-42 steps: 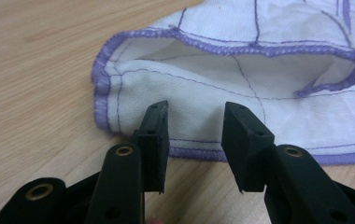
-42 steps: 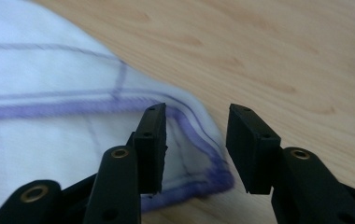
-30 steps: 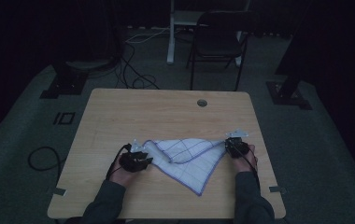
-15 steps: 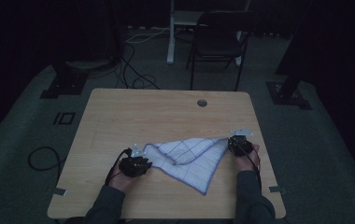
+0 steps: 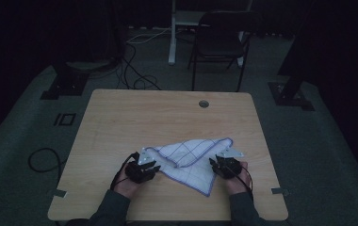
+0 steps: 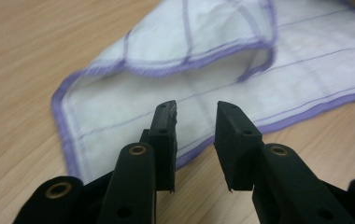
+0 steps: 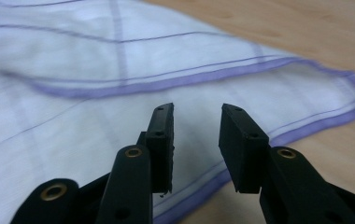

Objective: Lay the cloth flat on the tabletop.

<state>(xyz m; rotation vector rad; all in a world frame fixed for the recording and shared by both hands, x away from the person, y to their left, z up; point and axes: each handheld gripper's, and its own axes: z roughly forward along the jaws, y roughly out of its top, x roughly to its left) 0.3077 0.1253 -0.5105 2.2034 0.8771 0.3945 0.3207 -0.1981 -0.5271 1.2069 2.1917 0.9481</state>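
Observation:
A white cloth (image 5: 191, 157) with purple edging and thin purple grid lines lies loosely folded on the wooden table (image 5: 167, 113), near the front. My left gripper (image 5: 154, 167) sits at the cloth's left end, pointing right. In the left gripper view the left gripper (image 6: 195, 109) is open over the cloth's (image 6: 166, 88) hemmed edge; its jaws have just been opening a little, with nothing between them. My right gripper (image 5: 213, 163) is at the cloth's right side. Seen from the right gripper view, the right gripper (image 7: 196, 112) has just been opening and stands open above the cloth (image 7: 96, 93), gripping nothing.
A round cable hole (image 5: 204, 103) sits near the table's far edge. Beyond the table stand a dark chair (image 5: 222, 44) and a white desk leg (image 5: 172, 33). Cables (image 5: 134, 70) lie on the dark floor at the left.
My right gripper has let go of the cloth's right corner and drawn back toward the front edge. The corner now lies on the table. The left gripper shifted slightly.

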